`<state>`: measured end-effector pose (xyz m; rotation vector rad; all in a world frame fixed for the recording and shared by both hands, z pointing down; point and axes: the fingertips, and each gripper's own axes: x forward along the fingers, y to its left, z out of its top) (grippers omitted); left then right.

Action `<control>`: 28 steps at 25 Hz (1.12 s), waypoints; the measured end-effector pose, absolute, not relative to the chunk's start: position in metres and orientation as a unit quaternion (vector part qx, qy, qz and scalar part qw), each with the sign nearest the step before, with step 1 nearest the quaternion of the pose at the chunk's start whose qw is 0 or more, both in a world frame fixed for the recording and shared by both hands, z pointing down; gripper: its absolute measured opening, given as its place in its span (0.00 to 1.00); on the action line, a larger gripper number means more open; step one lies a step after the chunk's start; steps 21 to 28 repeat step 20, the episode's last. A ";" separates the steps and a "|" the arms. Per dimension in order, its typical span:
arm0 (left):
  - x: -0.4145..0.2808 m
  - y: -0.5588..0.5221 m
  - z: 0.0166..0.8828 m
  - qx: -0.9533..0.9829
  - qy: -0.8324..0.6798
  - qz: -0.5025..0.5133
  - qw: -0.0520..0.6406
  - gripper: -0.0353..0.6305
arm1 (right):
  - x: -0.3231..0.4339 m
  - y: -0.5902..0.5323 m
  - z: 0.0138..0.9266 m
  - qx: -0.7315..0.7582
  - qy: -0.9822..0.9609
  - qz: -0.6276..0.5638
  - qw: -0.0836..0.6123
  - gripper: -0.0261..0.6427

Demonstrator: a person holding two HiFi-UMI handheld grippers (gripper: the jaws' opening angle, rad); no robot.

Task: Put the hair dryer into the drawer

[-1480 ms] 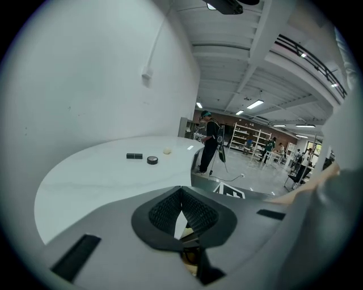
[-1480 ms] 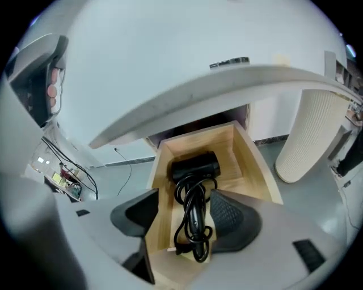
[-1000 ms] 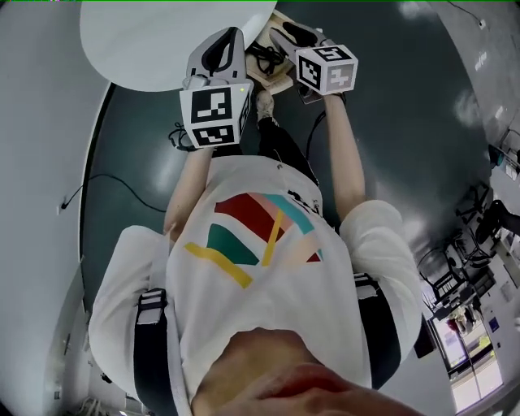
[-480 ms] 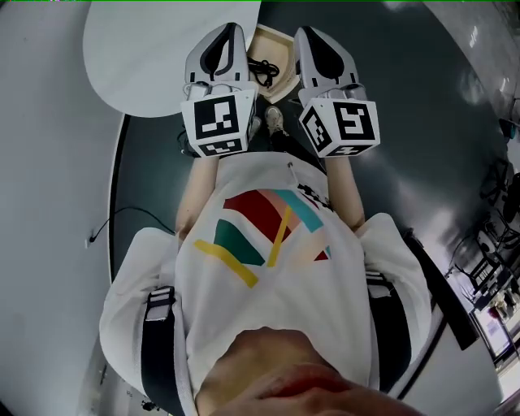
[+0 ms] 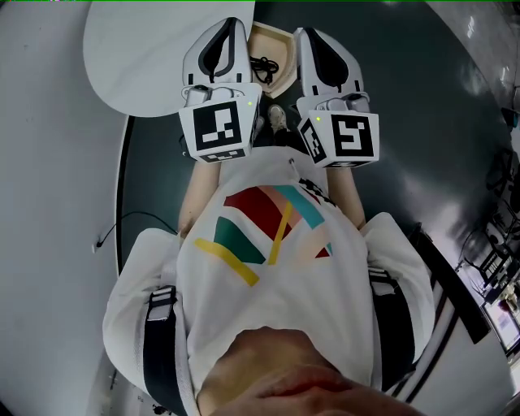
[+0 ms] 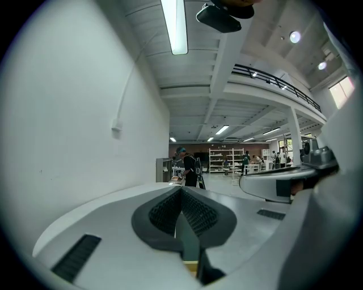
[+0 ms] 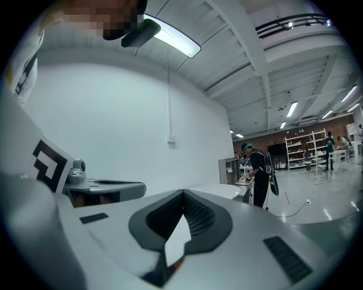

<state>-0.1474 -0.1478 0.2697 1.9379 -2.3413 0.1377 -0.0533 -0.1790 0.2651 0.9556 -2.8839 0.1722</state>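
Hair dryer [image 5: 263, 65]: a small dark shape with a looping black cord [image 5: 258, 75], seen from the head view far below, between the two raised tools. It lies inside a pale wooden drawer [image 5: 282, 42] that stands open, so the task looks all but done. Little of the hair dryer shows, and I cannot tell which way its nozzle points.

Judged by its kind, it should be a hard, smooth plastic shell, stiff and fairly light, and rather slippery on its rounded body. The handle would give the surest hold. The cord is limp and could snag on the drawer's edge.

The left tool [image 5: 231, 24] and the right tool [image 5: 305, 34] are held side by side, well above the drawer, and neither touches it. Each tool's own view shows its ribbed dark pads pressed together with nothing between them, pointing out across a large hall.

Beside the drawer, to the left, is a round white counter [image 5: 154, 57]. Around it spreads a dark glossy floor [image 5: 406, 106].
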 end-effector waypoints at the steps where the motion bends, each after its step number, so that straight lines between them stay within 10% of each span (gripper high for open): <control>1: -0.147 -0.146 0.269 0.636 -0.769 0.046 0.047 0.08 | -0.053 -0.178 0.265 0.314 -0.947 0.056 0.049 0.05; 28: -0.144 -0.133 0.242 0.633 -0.773 0.042 0.015 0.08 | -0.053 -0.172 0.247 0.316 -0.947 0.036 0.044 0.05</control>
